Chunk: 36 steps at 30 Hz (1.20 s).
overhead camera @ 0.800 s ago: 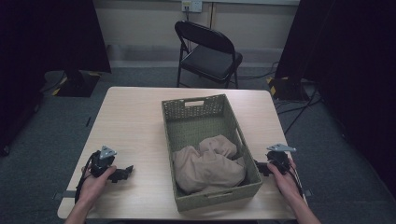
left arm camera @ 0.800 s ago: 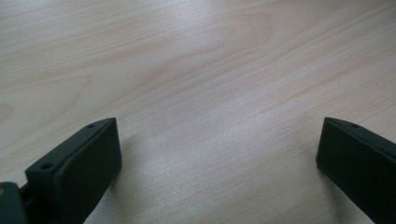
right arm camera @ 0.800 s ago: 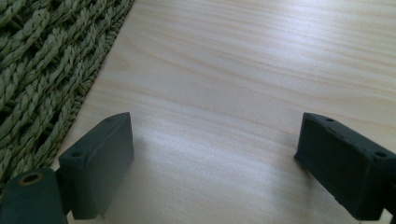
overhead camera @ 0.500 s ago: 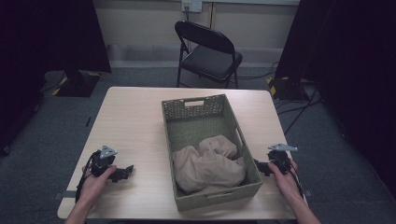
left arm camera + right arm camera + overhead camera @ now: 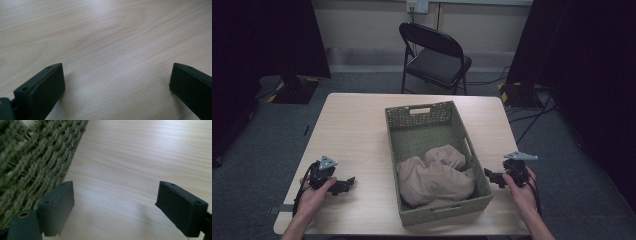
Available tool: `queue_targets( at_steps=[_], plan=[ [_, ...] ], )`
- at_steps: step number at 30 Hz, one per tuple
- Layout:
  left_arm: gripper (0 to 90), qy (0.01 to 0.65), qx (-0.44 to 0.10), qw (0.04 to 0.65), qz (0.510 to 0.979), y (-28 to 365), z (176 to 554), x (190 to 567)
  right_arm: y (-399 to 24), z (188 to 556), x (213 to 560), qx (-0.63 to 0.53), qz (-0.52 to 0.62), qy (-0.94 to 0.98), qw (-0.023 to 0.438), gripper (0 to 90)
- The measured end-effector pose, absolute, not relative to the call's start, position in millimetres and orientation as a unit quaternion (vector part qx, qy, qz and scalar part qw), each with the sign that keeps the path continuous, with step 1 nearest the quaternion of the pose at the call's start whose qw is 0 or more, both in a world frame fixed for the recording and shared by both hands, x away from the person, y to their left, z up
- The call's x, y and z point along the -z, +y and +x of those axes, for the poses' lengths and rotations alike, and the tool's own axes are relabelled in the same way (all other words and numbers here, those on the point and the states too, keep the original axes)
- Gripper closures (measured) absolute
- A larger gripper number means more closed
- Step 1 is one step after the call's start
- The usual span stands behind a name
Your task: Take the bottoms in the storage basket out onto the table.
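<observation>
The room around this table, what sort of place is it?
Probably a recording studio or lab rather than a home: black curtains hang at both sides, a lone folding chair stands behind the table, and cables trail over grey carpet.

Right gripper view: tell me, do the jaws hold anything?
No, the right gripper has jaws wide apart over bare table, beside the basket.

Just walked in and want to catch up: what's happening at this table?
A person sits at the table with tongs in each hand, either side of a green woven basket that holds a crumpled beige cloth. The left tongs rest low on bare wood, jaws open and empty. The right tongs sit just beside the basket's wall, also open with nothing between them. Nothing is gripped; the cloth lies untouched in the basket.
</observation>
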State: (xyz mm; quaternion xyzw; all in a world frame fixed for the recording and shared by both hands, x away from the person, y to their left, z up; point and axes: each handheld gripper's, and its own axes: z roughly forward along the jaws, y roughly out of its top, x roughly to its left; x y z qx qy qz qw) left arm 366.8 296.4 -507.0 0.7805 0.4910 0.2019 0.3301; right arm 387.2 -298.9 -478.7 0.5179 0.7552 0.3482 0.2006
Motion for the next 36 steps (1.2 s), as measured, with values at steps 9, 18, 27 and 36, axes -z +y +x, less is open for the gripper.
queue_targets(
  at_steps=[9, 18, 27, 36],
  plan=[
    [0.0, 0.491, -0.202, 0.33, 0.781, 296.3, 367.0, 507.0, -303.5, 382.4, 460.5, -0.359, 0.514, 0.749, 0.216, 14.8],
    [0.0, 0.491, -0.202, 0.329, 0.781, 296.3, 367.0, 507.0, -307.1, 379.8, 438.0, -0.387, 0.507, 0.739, 0.218, 21.8],
    [0.0, 0.491, -0.202, 0.33, 0.781, 296.4, 367.0, 507.0, -299.7, 374.1, 404.1, -0.431, 0.478, 0.734, 0.218, 21.4],
    [0.0, 0.491, -0.202, 0.329, 0.781, 296.3, 367.0, 507.0, -280.0, 364.7, 370.7, -0.47, 0.426, 0.747, 0.197, 21.3]
  ],
)
